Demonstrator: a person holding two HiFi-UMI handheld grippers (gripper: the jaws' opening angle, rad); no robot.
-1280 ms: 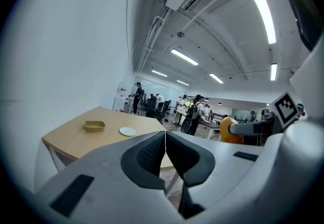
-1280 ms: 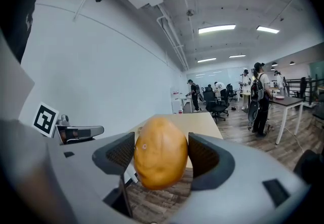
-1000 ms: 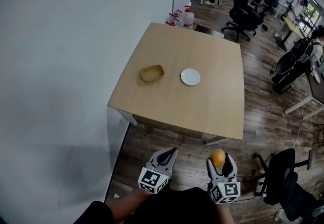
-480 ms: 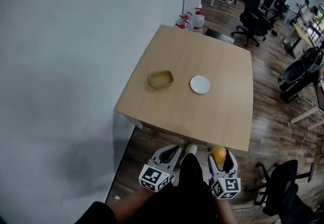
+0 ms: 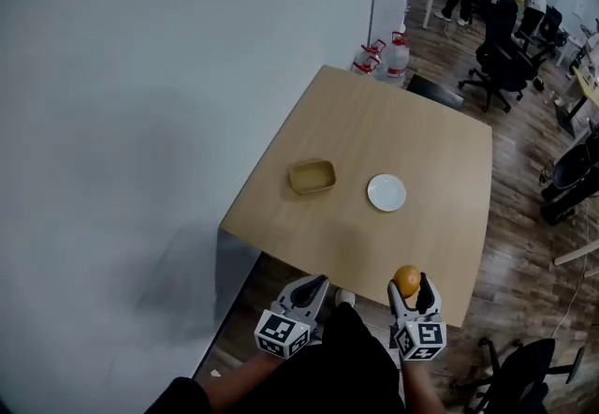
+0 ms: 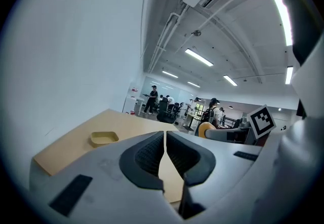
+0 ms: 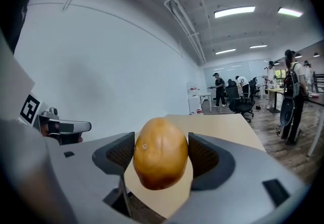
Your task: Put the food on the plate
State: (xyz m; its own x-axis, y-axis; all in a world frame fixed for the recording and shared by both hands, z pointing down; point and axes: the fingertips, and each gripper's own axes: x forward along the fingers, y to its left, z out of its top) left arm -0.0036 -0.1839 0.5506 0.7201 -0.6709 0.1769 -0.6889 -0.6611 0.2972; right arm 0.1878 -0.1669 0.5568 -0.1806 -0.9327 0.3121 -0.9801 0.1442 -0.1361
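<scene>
A plain white wall (image 5: pixel 140 122) fills the left side, and dark wood-plank floor (image 5: pixel 524 243) spreads to the right. A light wooden square table (image 5: pixel 430 150) stands against the wall. Past its far edge sit clear water jugs with red caps (image 5: pixel 397 56) and a white cabinet (image 5: pixel 387 5). Black office chairs (image 5: pixel 501 66) and people occupy the far right. Long ceiling strip lights (image 7: pixel 234 12) glow overhead.
</scene>
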